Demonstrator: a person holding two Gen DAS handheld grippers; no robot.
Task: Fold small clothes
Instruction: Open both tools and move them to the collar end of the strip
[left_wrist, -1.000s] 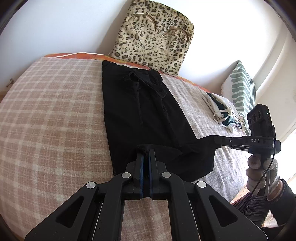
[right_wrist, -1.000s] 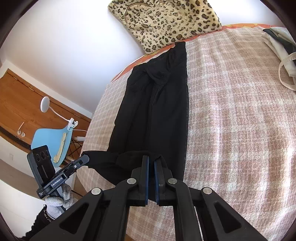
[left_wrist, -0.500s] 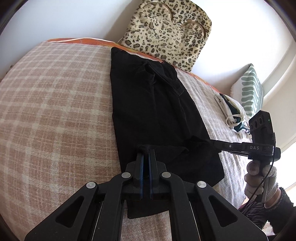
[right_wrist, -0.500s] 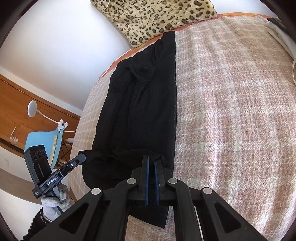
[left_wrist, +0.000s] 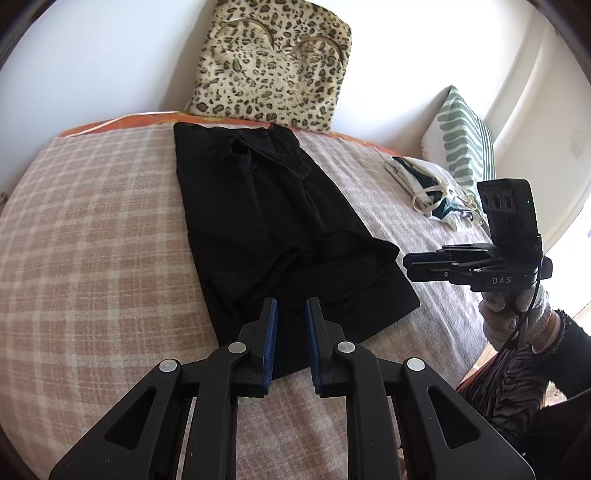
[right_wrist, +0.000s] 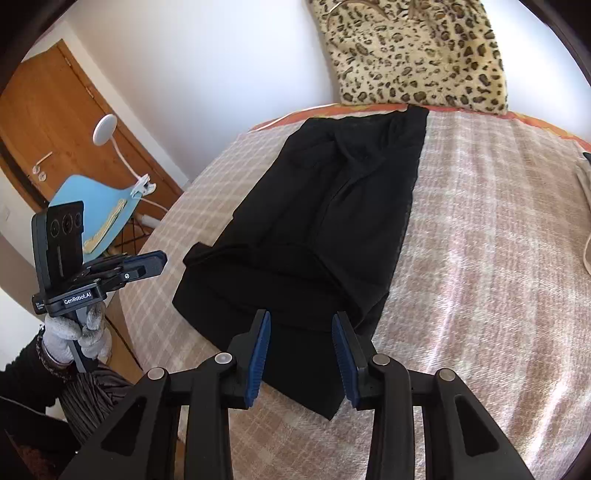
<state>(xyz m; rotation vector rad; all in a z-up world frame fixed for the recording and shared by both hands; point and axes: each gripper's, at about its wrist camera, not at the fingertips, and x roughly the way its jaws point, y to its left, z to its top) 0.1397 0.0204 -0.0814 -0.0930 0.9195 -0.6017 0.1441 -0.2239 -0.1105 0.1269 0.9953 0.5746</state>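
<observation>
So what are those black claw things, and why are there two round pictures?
Each claw is a gripper that a person holds, one in each gloved hand. A camera on each looks along its fingers, so you get two pictures. One is from the left gripper, one from the right gripper. Each also sees the other out to the side. Both are open and hold nothing. Below them a black garment lies on a checked blanket, its near end folded over. A leopard-print bag leans on the wall, and a green striped pillow sits nearby.

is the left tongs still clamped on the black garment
No, the left tongs stand open with a clear gap between the blue pads, and the black garment lies free on the plaid blanket.
</observation>
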